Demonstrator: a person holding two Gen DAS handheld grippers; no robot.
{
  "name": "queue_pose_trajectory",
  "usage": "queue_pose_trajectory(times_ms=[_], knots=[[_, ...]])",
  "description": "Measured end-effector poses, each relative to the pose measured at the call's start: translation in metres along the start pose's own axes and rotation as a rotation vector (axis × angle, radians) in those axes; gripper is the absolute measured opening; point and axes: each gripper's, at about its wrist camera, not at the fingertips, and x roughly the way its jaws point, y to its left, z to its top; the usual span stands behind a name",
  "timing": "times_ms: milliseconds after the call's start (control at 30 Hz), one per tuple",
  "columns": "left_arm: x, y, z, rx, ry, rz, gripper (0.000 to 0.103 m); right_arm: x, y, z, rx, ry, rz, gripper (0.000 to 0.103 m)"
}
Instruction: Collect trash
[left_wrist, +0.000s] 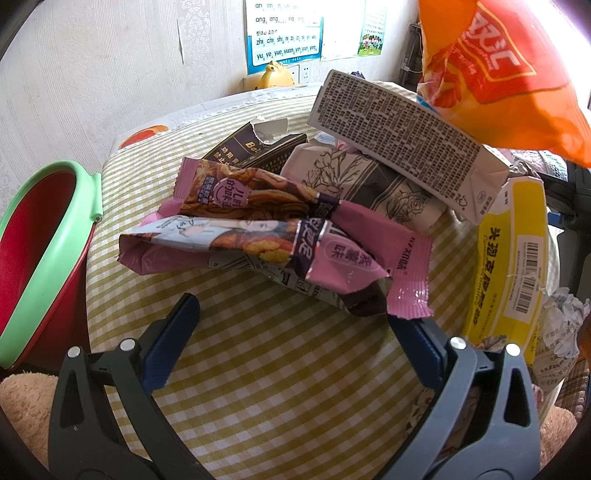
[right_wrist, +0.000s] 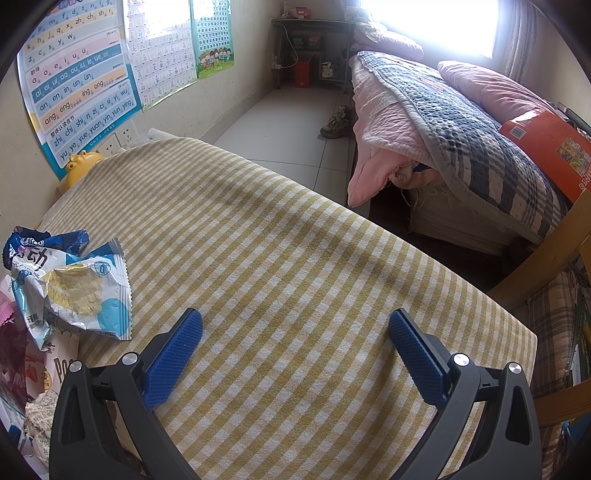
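Observation:
A pile of trash lies on the yellow checked tablecloth (left_wrist: 280, 387). In the left wrist view it holds pink snack wrappers (left_wrist: 332, 254), a white printed box (left_wrist: 402, 147), a dark torn box (left_wrist: 255, 147), a flower-print packet (left_wrist: 369, 184), a yellow medicine box (left_wrist: 513, 269) and an orange bag (left_wrist: 506, 74). My left gripper (left_wrist: 291, 314) is open and empty, just short of the pink wrappers. A red bin with a green rim (left_wrist: 44, 258) stands at the table's left. My right gripper (right_wrist: 295, 328) is open and empty over bare cloth; a crumpled blue-white wrapper (right_wrist: 81, 291) lies to its left.
A wall with pinyin posters (right_wrist: 81, 85) and sockets backs the table; a yellow toy (right_wrist: 79, 166) sits there. A bed with quilts (right_wrist: 443, 129) stands across a tiled floor strip (right_wrist: 295, 129). A wooden chair (right_wrist: 546, 258) is at the table's right.

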Motion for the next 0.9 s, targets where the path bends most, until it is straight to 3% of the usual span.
queue_pose_trajectory(times_ms=[300, 433, 533, 633, 733, 900], knots=[[0.0, 0.0, 0.0, -0.001, -0.001, -0.001, 0.099, 0.0, 0.0, 0.0, 0.004, -0.003, -0.002, 0.096], [0.0, 0.004, 0.002, 0.002, 0.001, -0.024, 0.099, -0.024, 0.0, 0.002, -0.032, -0.117, -0.053, 0.095], [0.001, 0.01, 0.008, 0.023, 0.025, -0.046, 0.099, -0.061, 0.006, 0.011, -0.141, -0.26, -0.143, 0.095], [-0.006, 0.021, 0.014, -0.014, -0.002, -0.004, 0.099, -0.116, 0.009, 0.014, -0.169, -0.393, -0.137, 0.095], [-0.023, 0.027, 0.019, -0.022, -0.069, 0.016, 0.099, -0.163, 0.009, 0.009, -0.145, -0.457, -0.087, 0.095], [-0.062, 0.03, 0.019, 0.009, -0.198, 0.02, 0.099, -0.221, 0.012, -0.024, -0.077, -0.458, 0.01, 0.095]])
